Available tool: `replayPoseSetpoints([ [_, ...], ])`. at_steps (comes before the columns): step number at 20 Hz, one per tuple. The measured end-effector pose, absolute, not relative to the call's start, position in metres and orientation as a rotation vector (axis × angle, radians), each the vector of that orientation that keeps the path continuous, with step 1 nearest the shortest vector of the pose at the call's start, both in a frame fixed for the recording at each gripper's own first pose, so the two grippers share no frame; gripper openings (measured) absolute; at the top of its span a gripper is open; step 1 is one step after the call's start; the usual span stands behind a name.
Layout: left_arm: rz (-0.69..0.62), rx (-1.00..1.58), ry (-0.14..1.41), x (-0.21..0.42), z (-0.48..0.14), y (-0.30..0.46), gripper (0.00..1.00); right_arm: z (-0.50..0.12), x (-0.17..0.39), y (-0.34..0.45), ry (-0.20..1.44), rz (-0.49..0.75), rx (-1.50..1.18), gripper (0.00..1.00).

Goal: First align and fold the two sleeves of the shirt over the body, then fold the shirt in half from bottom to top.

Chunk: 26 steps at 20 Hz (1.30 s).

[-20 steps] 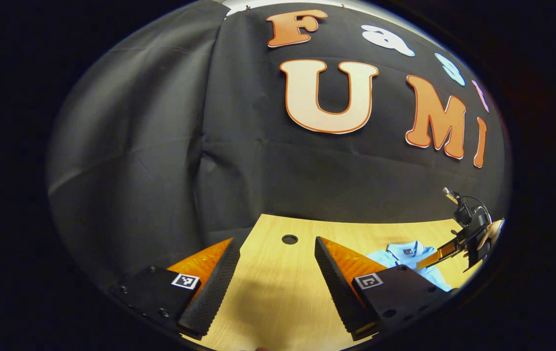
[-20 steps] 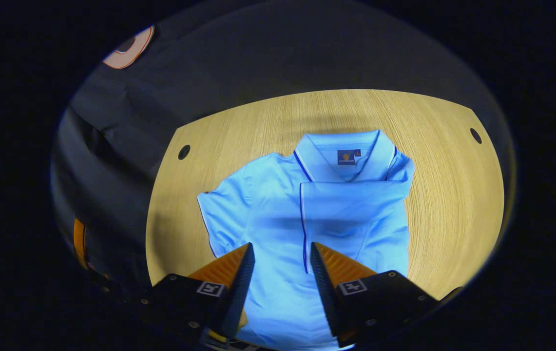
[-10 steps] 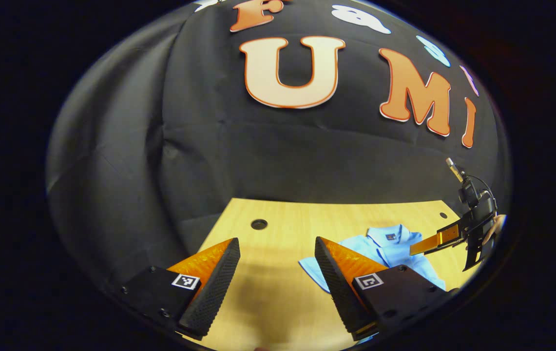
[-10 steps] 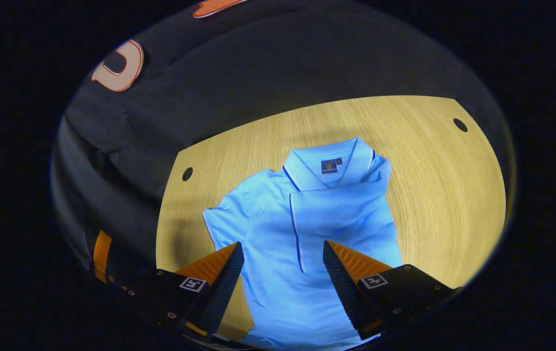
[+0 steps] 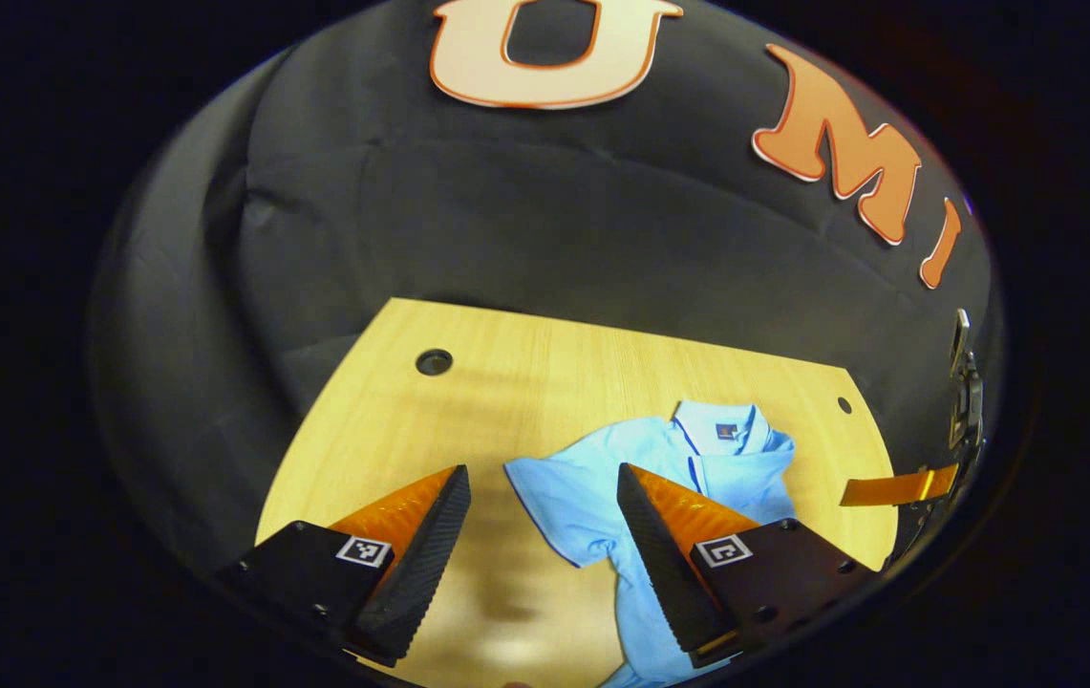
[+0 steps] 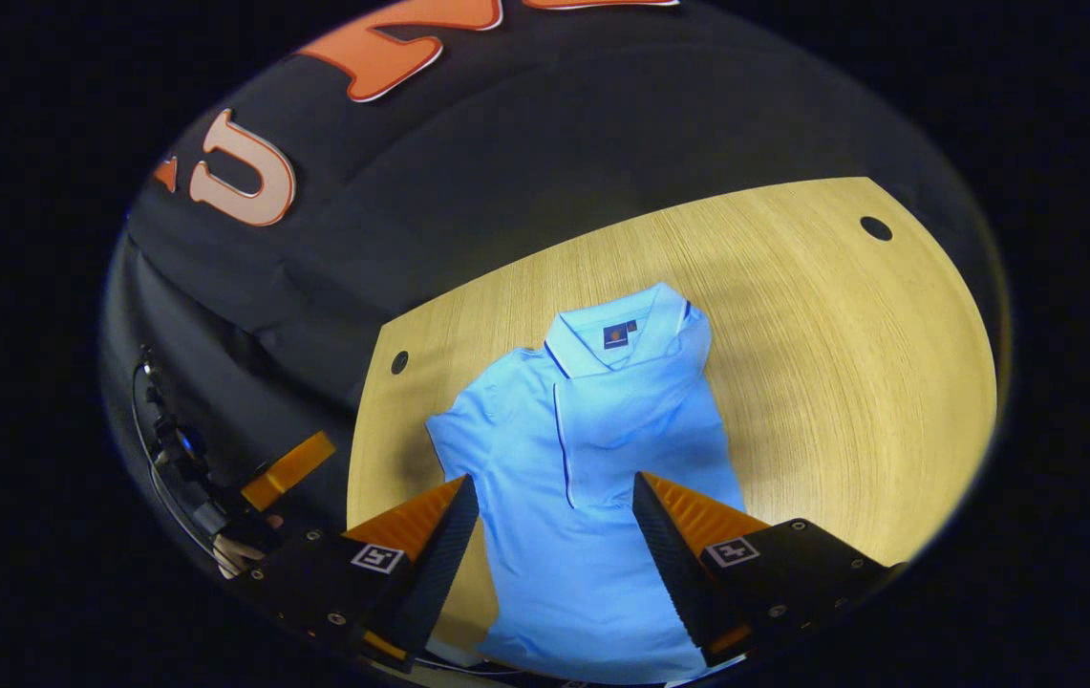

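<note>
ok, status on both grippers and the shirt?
Left gripper open, empty, above table. Right gripper open, empty, over the light blue polo shirt. One sleeve folded over body, other sleeve still out. Nothing in the way.

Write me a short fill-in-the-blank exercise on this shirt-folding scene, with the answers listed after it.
1. The light blue shirt lies on the ____ table.
2. One sleeve is folded over the body; the other sleeve lies ____ on the table.
3. The fingers of the right gripper are ____, with nothing between them.
4. The left gripper holds ____.

Answers: wooden; spread out; open; nothing
</note>
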<state>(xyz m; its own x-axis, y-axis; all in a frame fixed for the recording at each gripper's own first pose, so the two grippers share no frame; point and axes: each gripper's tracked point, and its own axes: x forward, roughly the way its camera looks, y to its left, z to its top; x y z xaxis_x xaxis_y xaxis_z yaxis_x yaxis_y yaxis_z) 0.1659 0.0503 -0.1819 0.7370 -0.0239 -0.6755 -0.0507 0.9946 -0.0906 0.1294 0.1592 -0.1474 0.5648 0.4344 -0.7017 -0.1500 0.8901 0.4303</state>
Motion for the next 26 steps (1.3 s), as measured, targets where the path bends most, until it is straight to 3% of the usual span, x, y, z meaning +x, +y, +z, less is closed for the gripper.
replayPoseSetpoints([
  [9,0.086,-0.194,1.115,0.186,-0.3,0.035,1.0,-0.174,0.126,0.085,0.959,0.311,0.424,0.99],
  [18,0.155,-0.15,1.224,0.191,-0.343,0.037,1.0,-0.197,0.126,0.052,0.995,0.279,0.471,0.98],
  [21,0.157,-0.109,1.236,0.192,-0.343,0.036,0.95,-0.197,0.126,0.049,0.995,0.277,0.476,0.98],
  [22,0.158,-0.11,1.246,0.191,-0.345,0.032,0.92,-0.199,0.126,0.049,0.995,0.274,0.476,0.98],
  [23,0.156,-0.111,1.24,0.192,-0.342,0.029,0.67,-0.199,0.125,0.049,0.996,0.273,0.474,0.98],
  [24,0.151,-0.109,1.239,0.193,-0.342,0.026,0.61,-0.2,0.124,0.048,0.998,0.273,0.471,0.98],
  [26,0.153,-0.095,1.248,0.193,-0.343,0.022,0.28,-0.202,0.123,0.047,0.998,0.269,0.468,0.98],
])
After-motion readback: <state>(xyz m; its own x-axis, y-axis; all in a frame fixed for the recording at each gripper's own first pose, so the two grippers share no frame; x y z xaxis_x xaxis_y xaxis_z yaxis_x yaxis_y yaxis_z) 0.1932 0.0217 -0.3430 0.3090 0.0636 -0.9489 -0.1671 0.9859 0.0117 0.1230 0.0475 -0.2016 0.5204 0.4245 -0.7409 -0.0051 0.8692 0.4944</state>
